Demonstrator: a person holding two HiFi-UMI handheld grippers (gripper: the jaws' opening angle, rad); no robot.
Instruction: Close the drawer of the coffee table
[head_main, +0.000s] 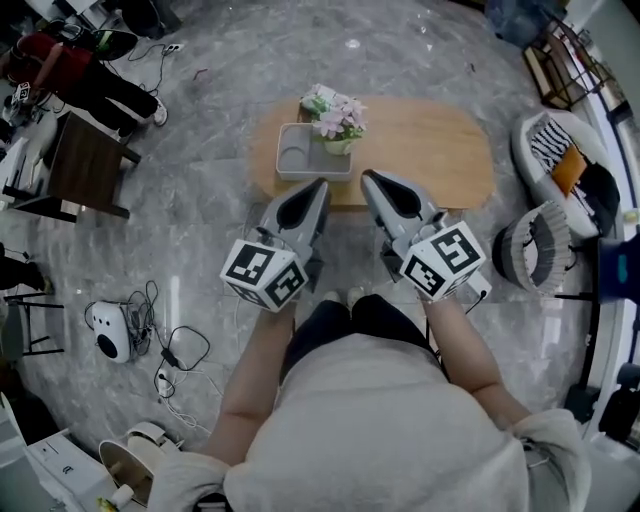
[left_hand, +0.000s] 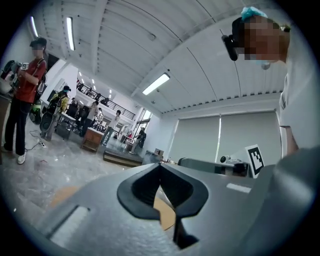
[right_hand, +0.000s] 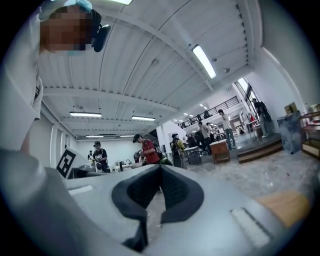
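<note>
**Both grippers poised short of the coffee table**

The left gripper (head_main: 318, 187) hangs near the table's front edge, its jaws pressed together on nothing. Just beyond, a grey tray (head_main: 285, 166) and potted flowers (head_main: 338, 122) sit on the tabletop. The right gripper (head_main: 369, 179) is likewise closed and empty. The coffee table (head_main: 435, 150) shows no discernible drawer; it probably sits in the front face. Lowering the closed jaws and pushing its front squarely would likely work best.

Pink flowers (head_main: 340, 118), dark side table (head_main: 85, 160), floor cables (head_main: 175, 352), striped-cushion chair (head_main: 555, 150).
</note>
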